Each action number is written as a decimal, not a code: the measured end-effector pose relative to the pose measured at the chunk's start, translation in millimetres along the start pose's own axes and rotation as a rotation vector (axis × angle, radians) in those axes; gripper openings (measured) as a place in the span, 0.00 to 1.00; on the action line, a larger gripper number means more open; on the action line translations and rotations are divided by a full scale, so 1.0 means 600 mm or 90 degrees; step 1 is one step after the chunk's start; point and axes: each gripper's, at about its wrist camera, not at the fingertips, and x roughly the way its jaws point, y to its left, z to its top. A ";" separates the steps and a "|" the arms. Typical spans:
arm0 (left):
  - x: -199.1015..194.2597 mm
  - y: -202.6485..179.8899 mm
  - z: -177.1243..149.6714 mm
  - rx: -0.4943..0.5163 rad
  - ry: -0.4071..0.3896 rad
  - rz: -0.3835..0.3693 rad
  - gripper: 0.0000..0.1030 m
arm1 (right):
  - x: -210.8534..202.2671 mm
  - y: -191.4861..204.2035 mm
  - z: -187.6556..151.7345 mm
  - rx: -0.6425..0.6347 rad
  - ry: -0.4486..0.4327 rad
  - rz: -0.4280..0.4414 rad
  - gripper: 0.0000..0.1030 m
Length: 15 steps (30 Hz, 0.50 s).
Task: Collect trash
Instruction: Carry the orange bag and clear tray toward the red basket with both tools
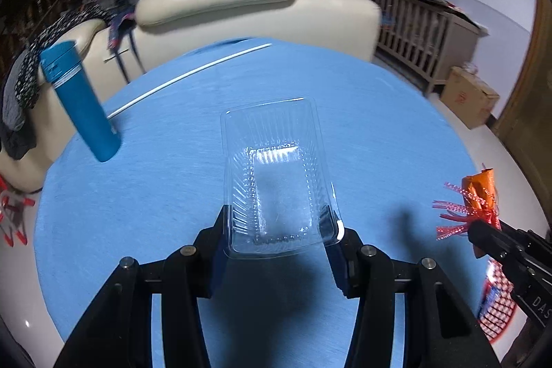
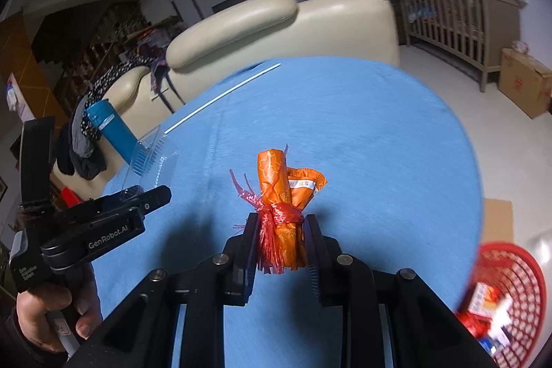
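Observation:
My left gripper is shut on a clear plastic tray, its near end pinched between the pads and held above the blue round table. From the right wrist view, the same tray sticks up from the left gripper at the left. My right gripper is shut on an orange wrapper bundle tied with red ribbon. That bundle also shows at the right edge of the left wrist view, held by the right gripper.
A blue cylinder bottle stands at the table's far left. A thin white stick lies along the far edge. A red mesh basket with packets sits low at the right. A cream sofa is beyond.

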 end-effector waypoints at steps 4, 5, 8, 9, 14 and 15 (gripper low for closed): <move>-0.018 -0.058 -0.018 0.032 -0.007 -0.029 0.50 | -0.055 -0.045 -0.031 0.028 -0.019 -0.022 0.26; -0.022 -0.077 -0.022 0.040 -0.006 -0.039 0.50 | -0.068 -0.057 -0.039 0.037 -0.023 -0.029 0.26; -0.036 -0.130 -0.033 0.070 -0.011 -0.068 0.50 | -0.107 -0.096 -0.065 0.054 -0.033 -0.053 0.26; -0.039 -0.142 -0.036 0.076 -0.012 -0.074 0.50 | -0.121 -0.110 -0.073 0.060 -0.037 -0.064 0.26; -0.054 -0.231 -0.058 0.117 -0.006 -0.130 0.50 | -0.176 -0.190 -0.111 0.104 -0.046 -0.120 0.26; -0.054 -0.240 -0.060 0.125 -0.006 -0.136 0.50 | -0.183 -0.210 -0.119 0.116 -0.044 -0.131 0.26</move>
